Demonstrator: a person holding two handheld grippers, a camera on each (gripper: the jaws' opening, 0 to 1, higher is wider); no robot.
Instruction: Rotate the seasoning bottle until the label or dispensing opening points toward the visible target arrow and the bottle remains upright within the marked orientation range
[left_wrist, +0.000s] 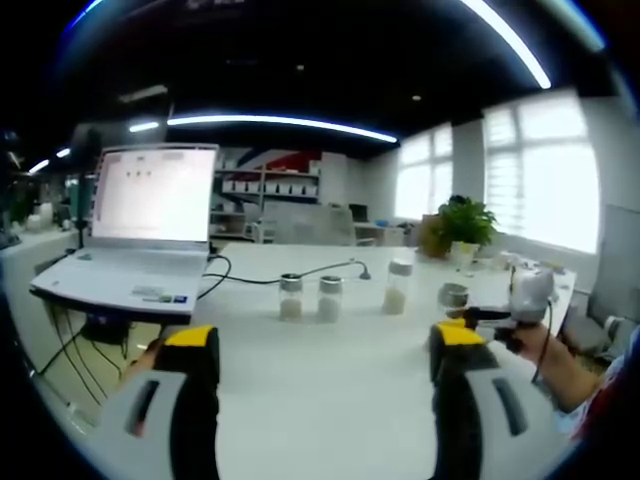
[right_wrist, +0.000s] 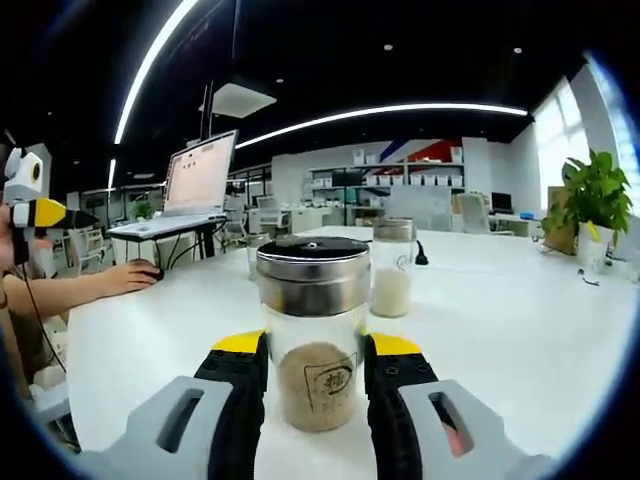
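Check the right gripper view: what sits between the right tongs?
A seasoning bottle with a metal lid stands upright between the right tongs.

Seasoning bottle (right_wrist: 314, 335): clear glass-like body, brushed metal lid. Table (right_wrist: 520, 320): smooth, white, slightly glossy. Tongs (right_wrist: 318, 372): matt plastic.

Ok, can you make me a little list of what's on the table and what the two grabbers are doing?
table: white table
right gripper: jaws on both sides of an upright seasoning bottle; contact unclear
bottle contents: tan powder, metal lid
left gripper: open, holding nothing
other jars: two small jars side by side, a taller jar apart
laptop: open, screen lit
plant: green, far end
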